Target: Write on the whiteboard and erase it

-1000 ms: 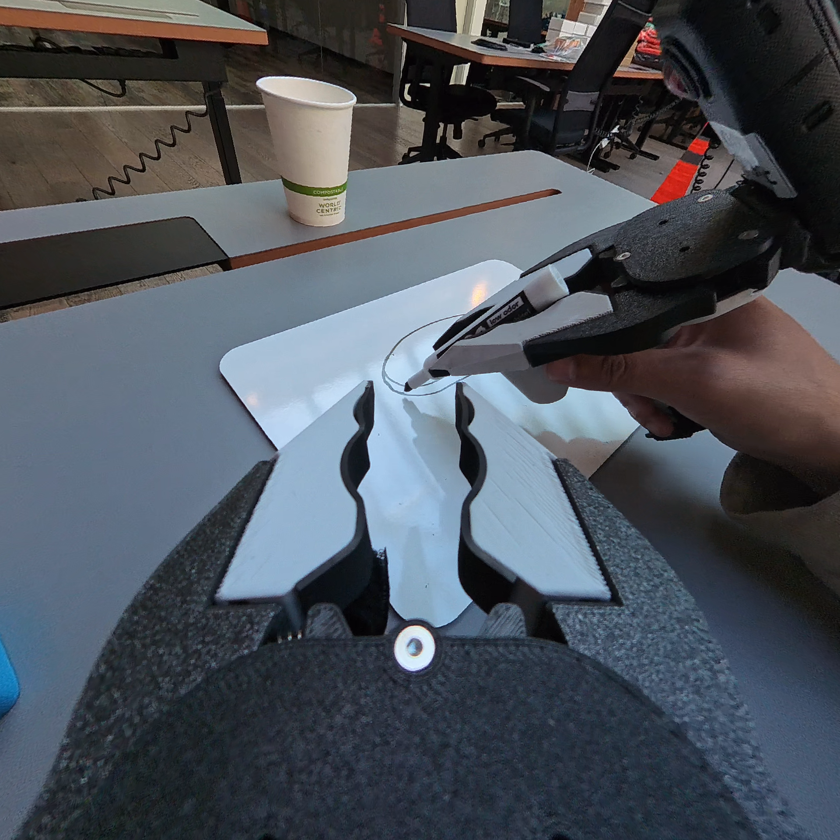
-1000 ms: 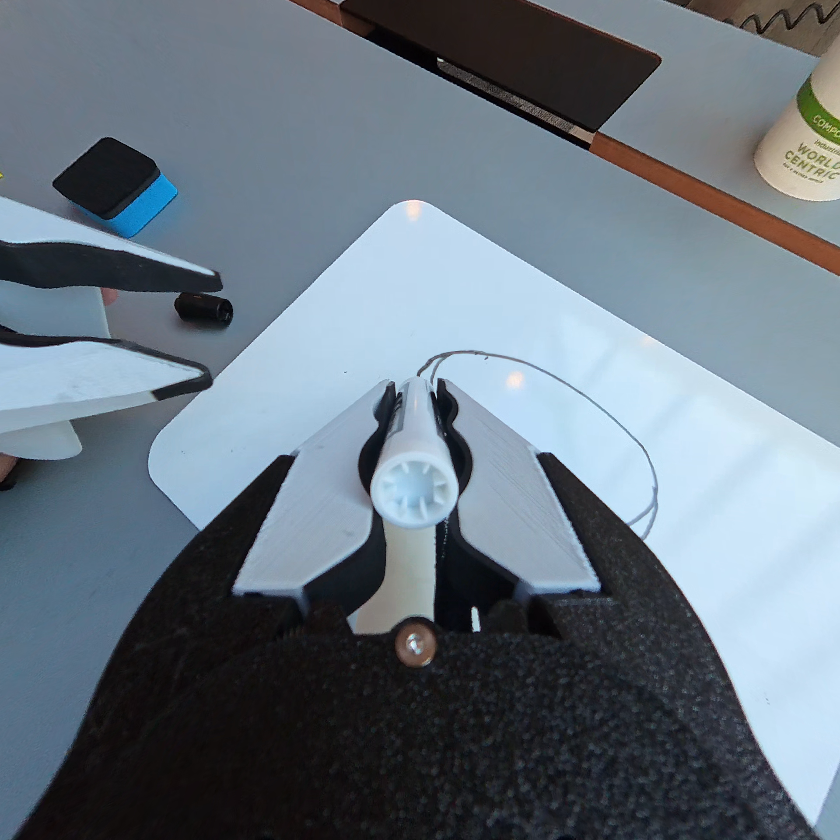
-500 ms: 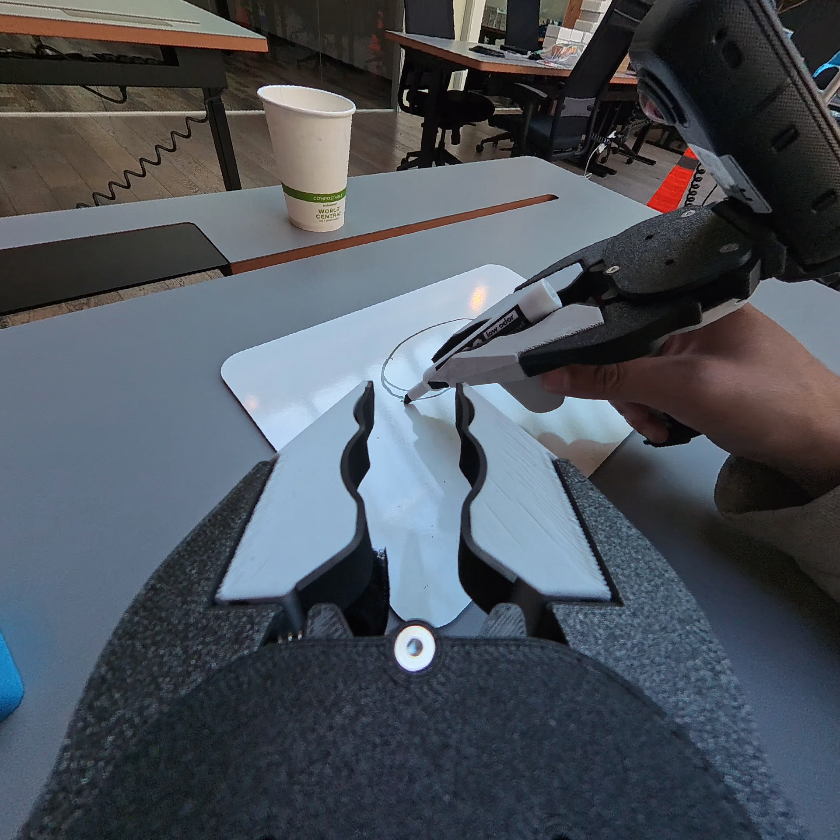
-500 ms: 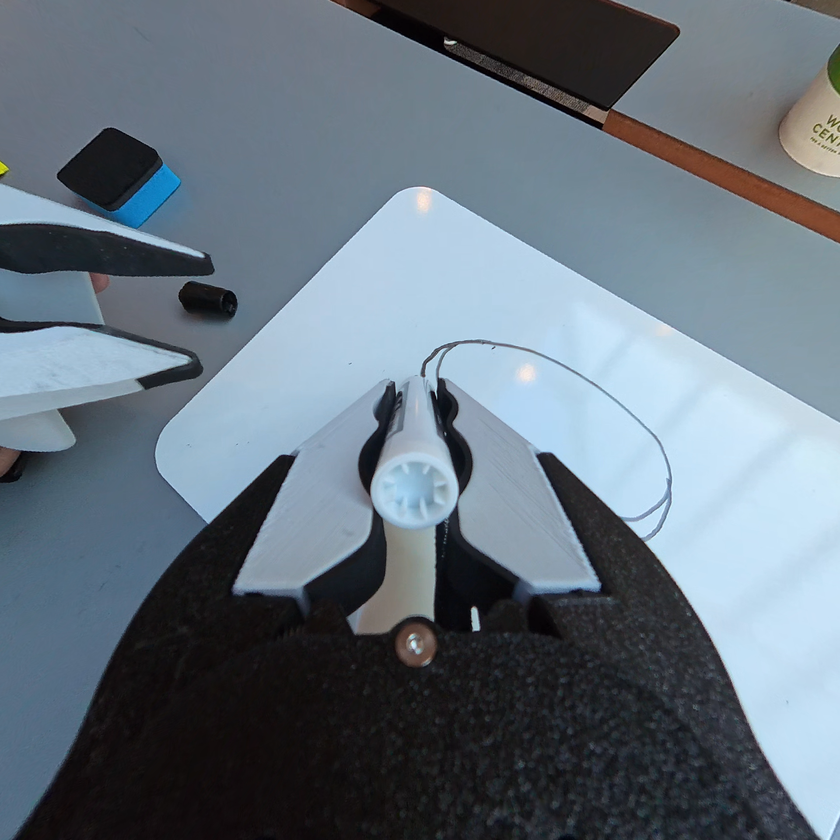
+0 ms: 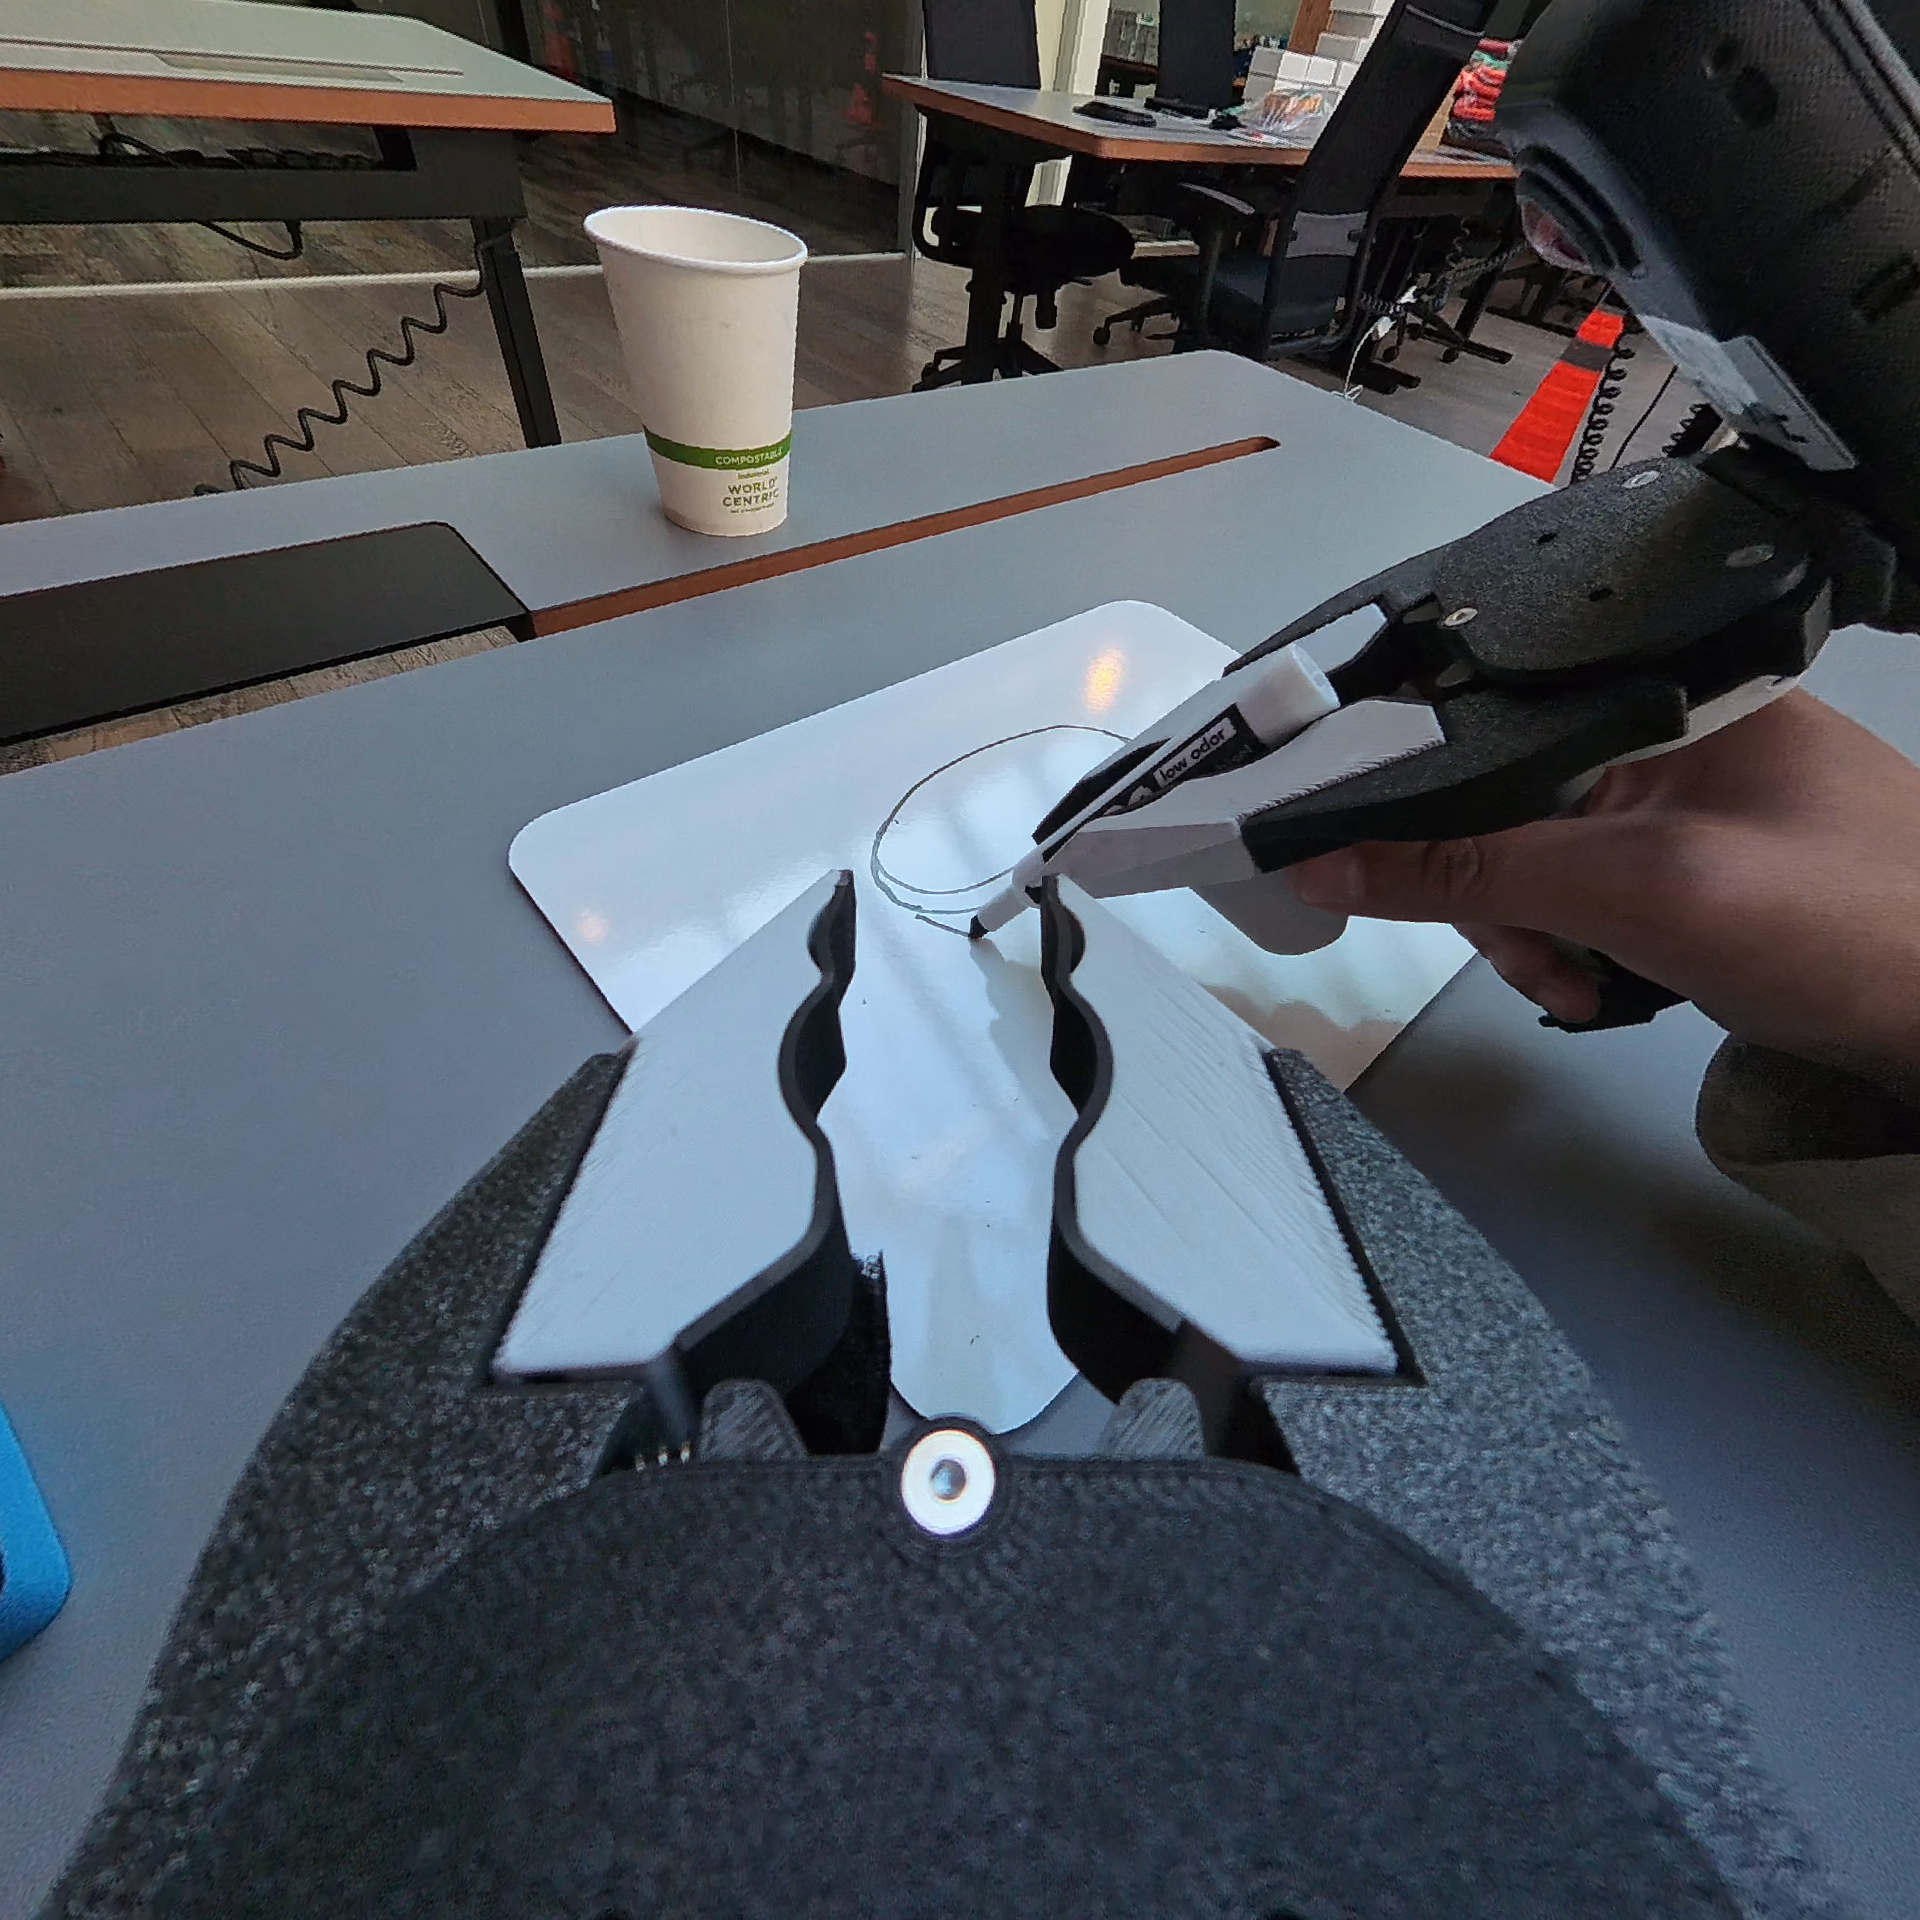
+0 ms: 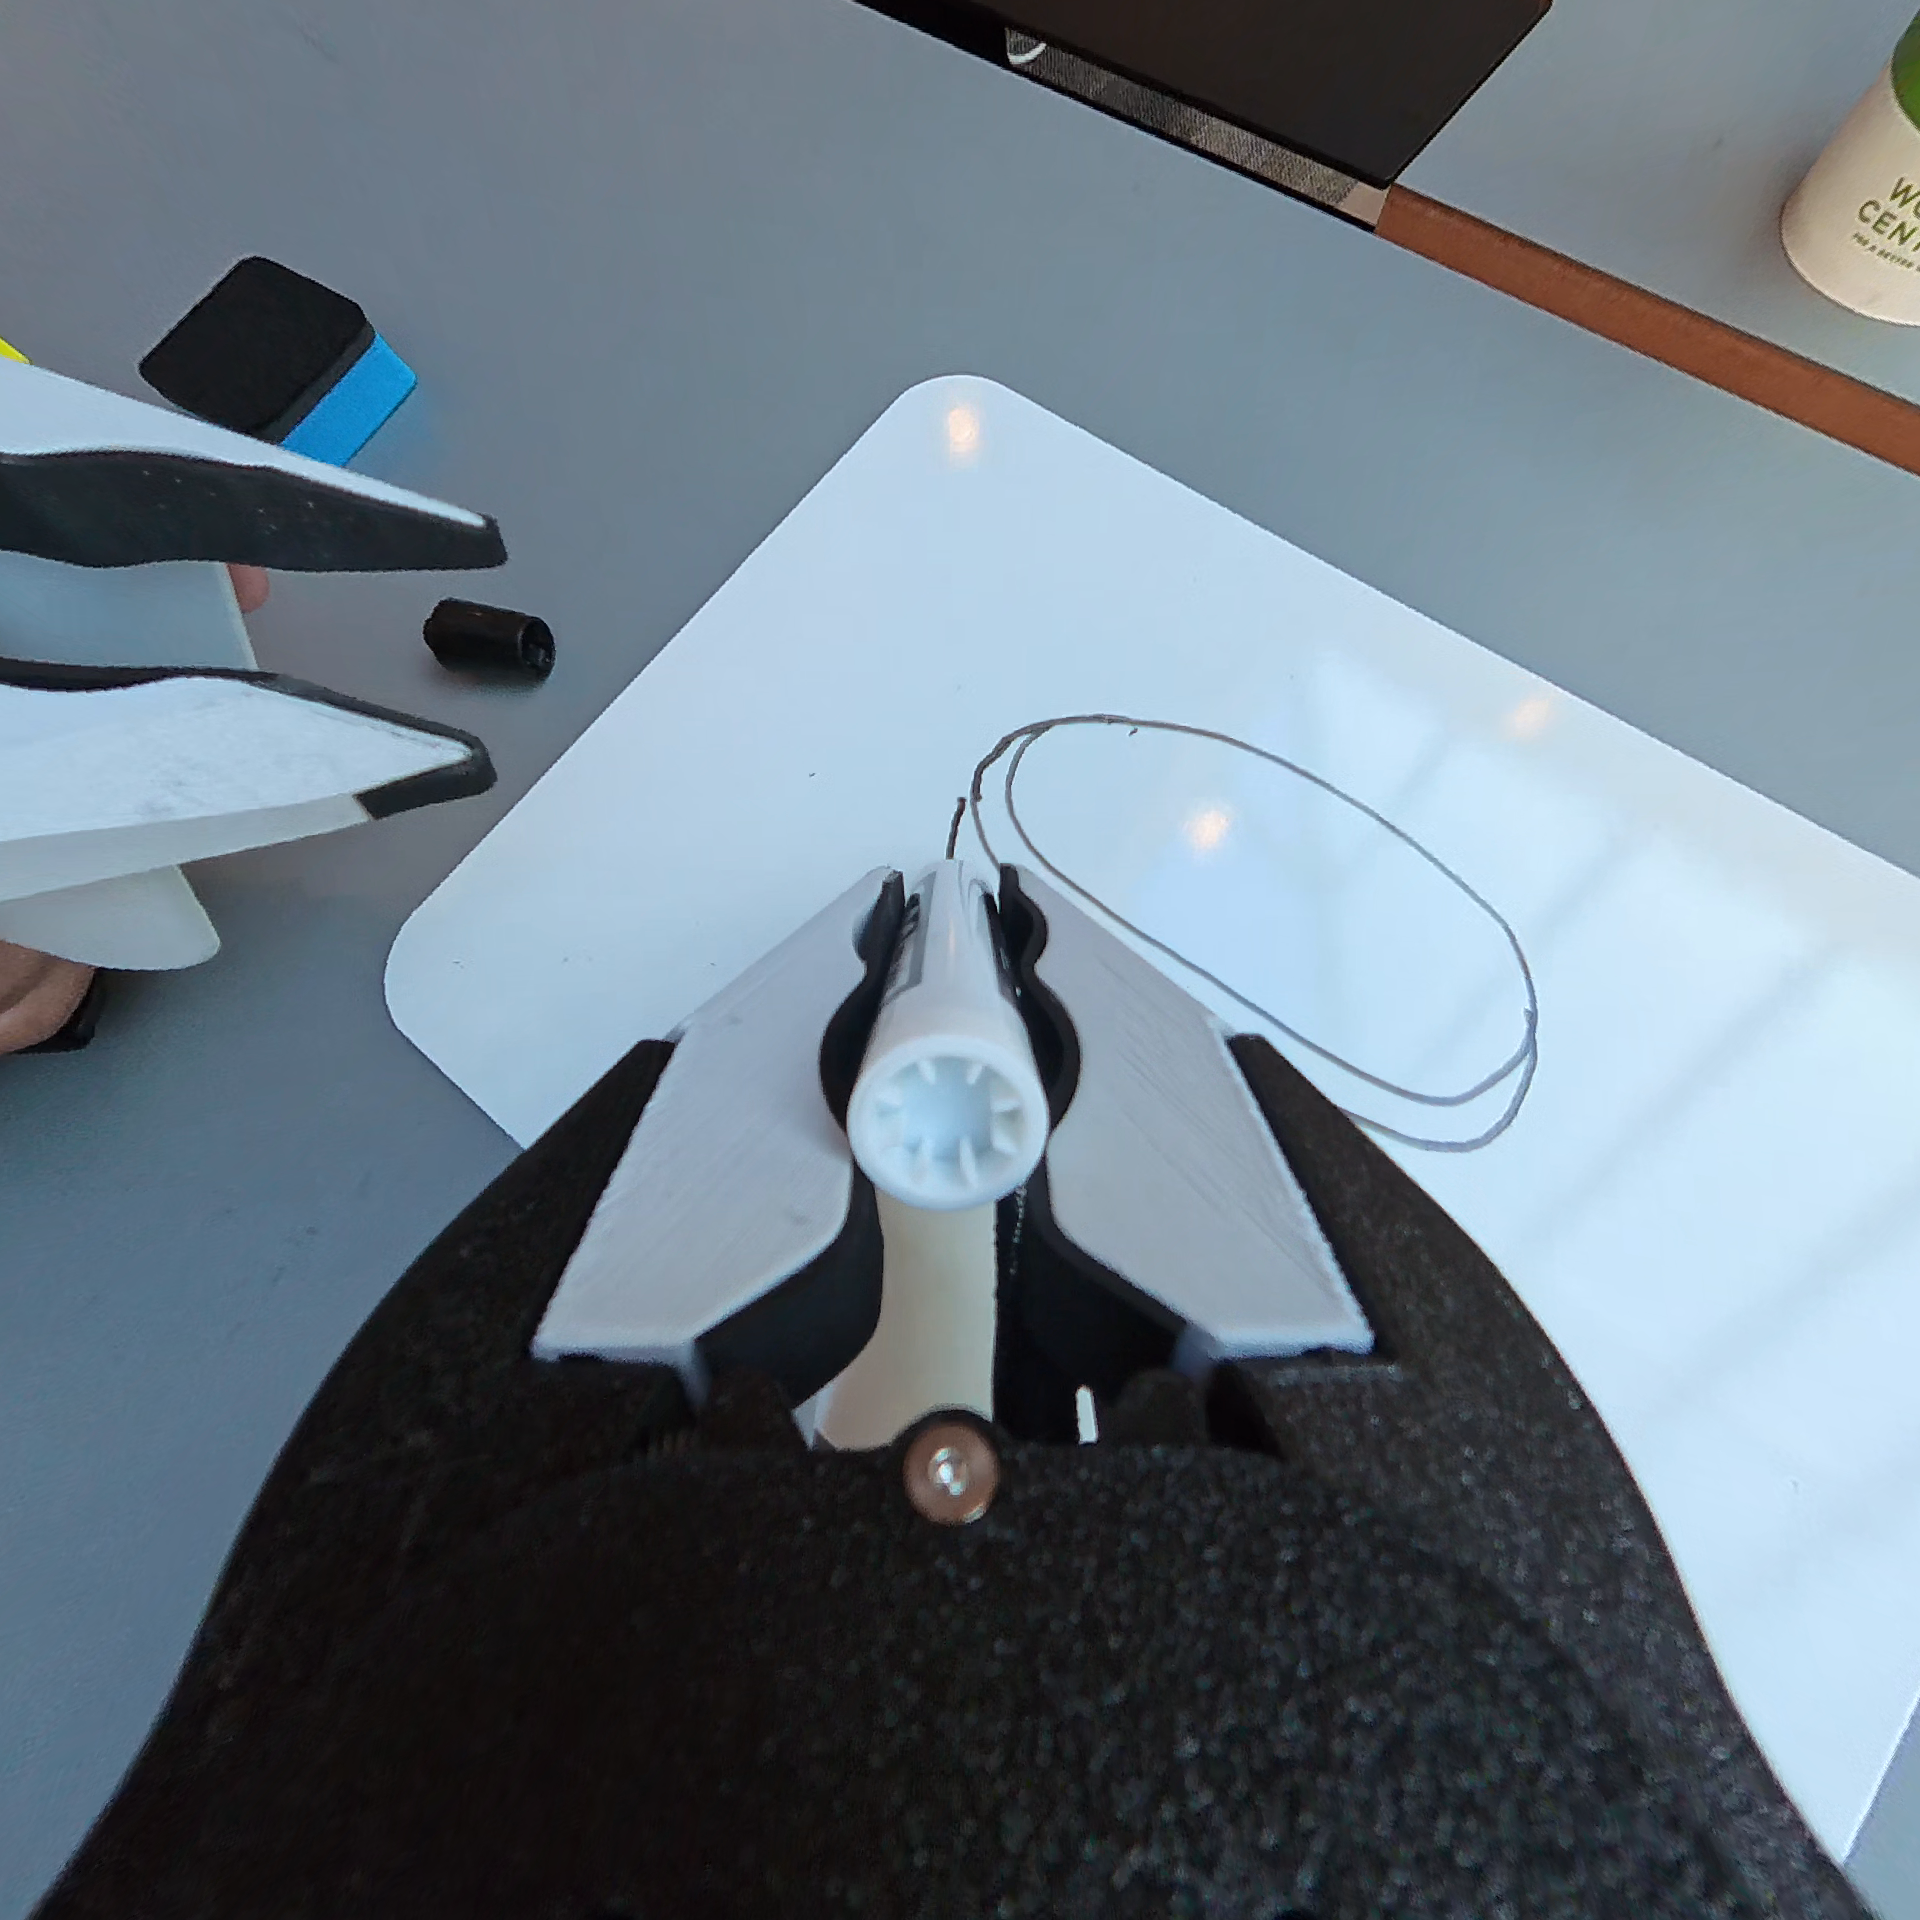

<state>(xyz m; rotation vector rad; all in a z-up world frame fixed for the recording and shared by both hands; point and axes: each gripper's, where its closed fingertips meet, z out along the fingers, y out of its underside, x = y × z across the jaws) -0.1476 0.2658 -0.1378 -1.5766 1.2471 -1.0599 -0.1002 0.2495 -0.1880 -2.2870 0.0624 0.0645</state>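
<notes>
Left wrist view shows the left claw (image 5: pixel 945 914) with its 2 fingers spread apart and nothing between them, hovering over the near end of a white board (image 5: pixel 727 831) that lies flat on the grey counter (image 5: pixel 260 935). Beyond its tips the right claw (image 5: pixel 1049 862), gripped by a person's hand (image 5: pixel 1621 894), is clamped on a white marker (image 5: pixel 1153 790) tilted down to the left, its dark tip touching the board just beside a thin, doubled oval line (image 5: pixel 904 810). A white paper cup (image 5: pixel 707 364) with a green band stands upright well beyond the board, and a blue block edge (image 5: pixel 26 1538) shows at the left border. Right wrist view looks down the right claw (image 6: pixel 951 883), closed on the marker (image 6: pixel 945 1039), whose ribbed white end faces the camera; the tip is hidden by the barrel. The oval line (image 6: pixel 1351 935) runs right of the claw on the board (image 6: pixel 831 675). At left, the left claw (image 6: pixel 488 655) hangs open, a small black cap (image 6: pixel 488 639) lies on the counter (image 6: pixel 727 208) between its tips and the board edge, and a black-and-blue eraser (image 6: pixel 281 358) sits beyond.
</notes>
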